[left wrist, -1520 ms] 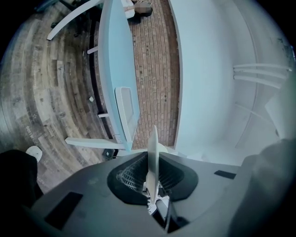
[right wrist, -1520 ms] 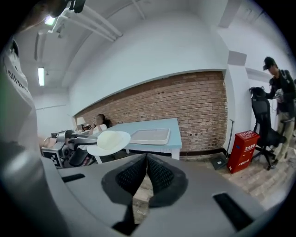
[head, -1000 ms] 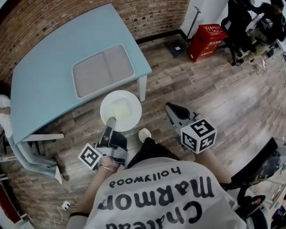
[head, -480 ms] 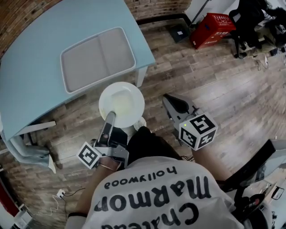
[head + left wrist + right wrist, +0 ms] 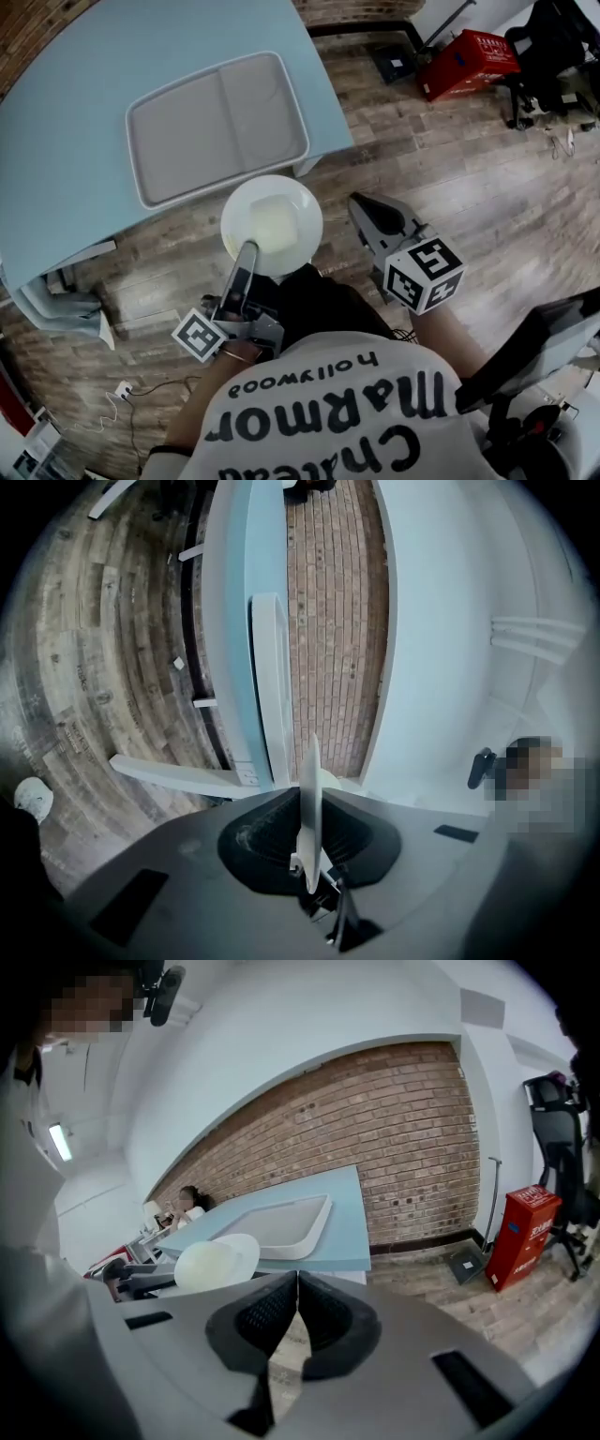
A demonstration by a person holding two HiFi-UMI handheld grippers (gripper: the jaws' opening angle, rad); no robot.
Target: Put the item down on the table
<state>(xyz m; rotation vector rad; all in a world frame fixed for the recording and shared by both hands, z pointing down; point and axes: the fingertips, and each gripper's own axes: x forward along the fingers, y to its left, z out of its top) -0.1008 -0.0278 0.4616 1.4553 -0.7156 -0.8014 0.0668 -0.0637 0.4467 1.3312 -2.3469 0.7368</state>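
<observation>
A round white plate (image 5: 274,223) hangs in the air just off the near edge of the light blue table (image 5: 75,112). My left gripper (image 5: 249,253) is shut on the plate's near rim. In the left gripper view the plate (image 5: 309,794) shows edge-on between the closed jaws, with the table (image 5: 236,621) beyond it. My right gripper (image 5: 362,206) is held over the floor to the right of the plate. It is shut and holds nothing, and its pads meet in the right gripper view (image 5: 297,1283). That view also shows the plate (image 5: 217,1262) at the left.
A grey two-part tray (image 5: 220,127) lies on the table right behind the plate; the same tray (image 5: 281,1222) shows in the right gripper view. A red box (image 5: 469,61) and office chairs (image 5: 553,47) stand on the wooden floor at the far right. A table leg (image 5: 66,258) is at the left.
The person has stepped towards the table. The plate in the left gripper has come up to the table's edge in front of the tray. The right gripper has stayed shut alongside.
</observation>
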